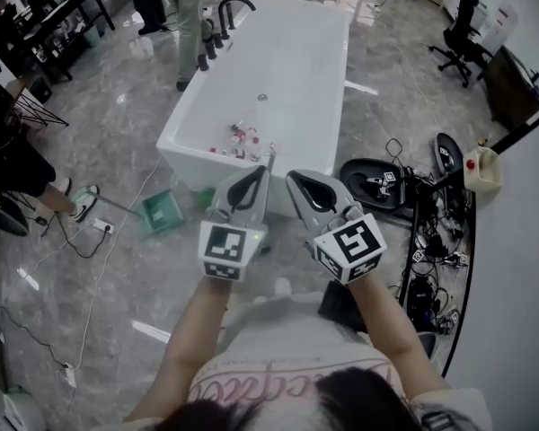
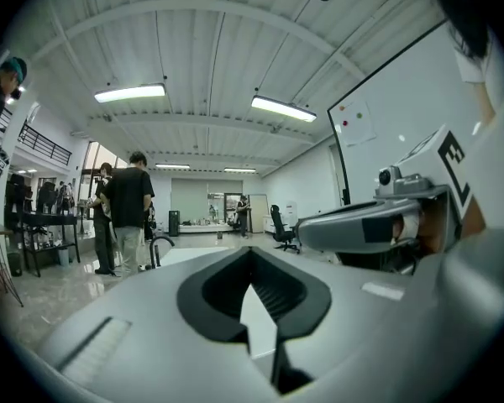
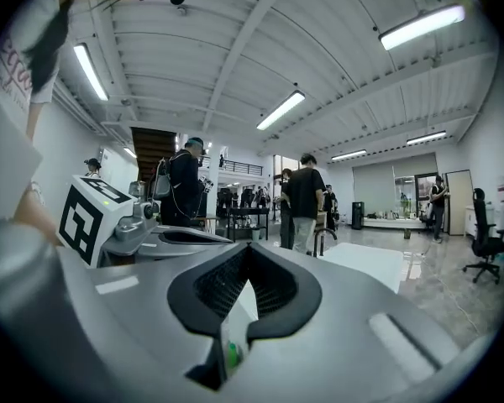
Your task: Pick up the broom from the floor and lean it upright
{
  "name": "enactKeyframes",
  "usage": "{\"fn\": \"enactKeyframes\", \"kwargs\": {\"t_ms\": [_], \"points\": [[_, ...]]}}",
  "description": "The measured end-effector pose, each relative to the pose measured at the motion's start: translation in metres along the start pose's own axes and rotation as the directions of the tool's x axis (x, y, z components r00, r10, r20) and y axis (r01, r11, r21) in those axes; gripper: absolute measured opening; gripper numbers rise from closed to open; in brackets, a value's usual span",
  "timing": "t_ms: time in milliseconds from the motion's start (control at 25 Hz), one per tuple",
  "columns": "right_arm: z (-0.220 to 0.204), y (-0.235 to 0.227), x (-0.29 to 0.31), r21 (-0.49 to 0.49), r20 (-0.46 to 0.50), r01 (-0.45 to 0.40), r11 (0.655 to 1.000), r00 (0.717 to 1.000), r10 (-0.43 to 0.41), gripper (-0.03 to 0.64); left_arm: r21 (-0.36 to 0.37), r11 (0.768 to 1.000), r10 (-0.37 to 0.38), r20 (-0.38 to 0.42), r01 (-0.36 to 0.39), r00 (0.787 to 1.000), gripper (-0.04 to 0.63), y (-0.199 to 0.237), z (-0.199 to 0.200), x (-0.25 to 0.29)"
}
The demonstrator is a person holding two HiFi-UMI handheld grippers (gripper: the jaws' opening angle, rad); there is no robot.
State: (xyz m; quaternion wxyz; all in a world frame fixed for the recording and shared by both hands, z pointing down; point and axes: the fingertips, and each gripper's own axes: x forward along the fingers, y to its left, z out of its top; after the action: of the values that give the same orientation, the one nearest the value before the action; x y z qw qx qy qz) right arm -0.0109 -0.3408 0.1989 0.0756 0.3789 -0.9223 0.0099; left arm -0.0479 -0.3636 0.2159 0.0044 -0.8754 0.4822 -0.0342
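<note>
Status: nothing done yet, by my read. The broom point(image 1: 160, 212) lies flat on the floor point(image 1: 117, 277), just off the near left corner of the tub point(image 1: 296, 61). Its teal head is toward the tub and the handle runs away to the left. I take that teal thing for the broom, but it could be a dustpan; hard to tell.

The left claw point(image 1: 263, 171) and right claw point(image 1: 293, 177) hang side by side in mid-air before the tub's near end, well apart from the broom. Both are pinched closed, tips meeting, gripping nothing. Left to do: reach, grip, lift, lean. So all of it.

Views: only the head view shows the broom, floor and tub, plus small red-and-white bits point(image 1: 242, 137) in the tub's near end. The claw views look level across the room: ceiling lights, standing people point(image 2: 128, 204), no broom. They confirm closure up close: the left claw point(image 2: 252, 252) tips meet, and so do the right claw point(image 3: 248, 250) tips. The right claw view also shows a pale sliver with a green spot in the hollow behind the tips; can't tell what it is.
</note>
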Motion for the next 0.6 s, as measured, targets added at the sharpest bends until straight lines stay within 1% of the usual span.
{"fn": "enactKeyframes", "kwargs": {"t_ms": [120, 280, 440, 600], "points": [[0.015, 0.007, -0.006, -0.013, 0.024, -0.001, 1.0, 1.0, 0.001, 0.0, 0.029, 0.999, 0.014, 0.008, -0.014, 1.0, 0.0, -0.001, 0.019, -0.003], [0.023, 0.015, -0.012, -0.018, 0.03, 0.011, 1.0, 0.999, -0.01, 0.0, 0.026, 1.0, -0.005, 0.019, 0.005, 1.0, 0.0, -0.008, 0.036, -0.01], [0.023, 0.02, -0.012, -0.018, 0.03, 0.02, 1.0, 0.999, -0.019, 0.0, 0.023, 0.999, -0.035, 0.028, 0.035, 0.999, 0.0, -0.016, 0.041, -0.015], [0.02, 0.021, -0.016, -0.014, 0.031, 0.03, 0.999, 0.999, -0.029, 0.0, 0.019, 0.999, -0.048, 0.034, 0.048, 0.998, 0.0, -0.022, 0.041, -0.018]]}}
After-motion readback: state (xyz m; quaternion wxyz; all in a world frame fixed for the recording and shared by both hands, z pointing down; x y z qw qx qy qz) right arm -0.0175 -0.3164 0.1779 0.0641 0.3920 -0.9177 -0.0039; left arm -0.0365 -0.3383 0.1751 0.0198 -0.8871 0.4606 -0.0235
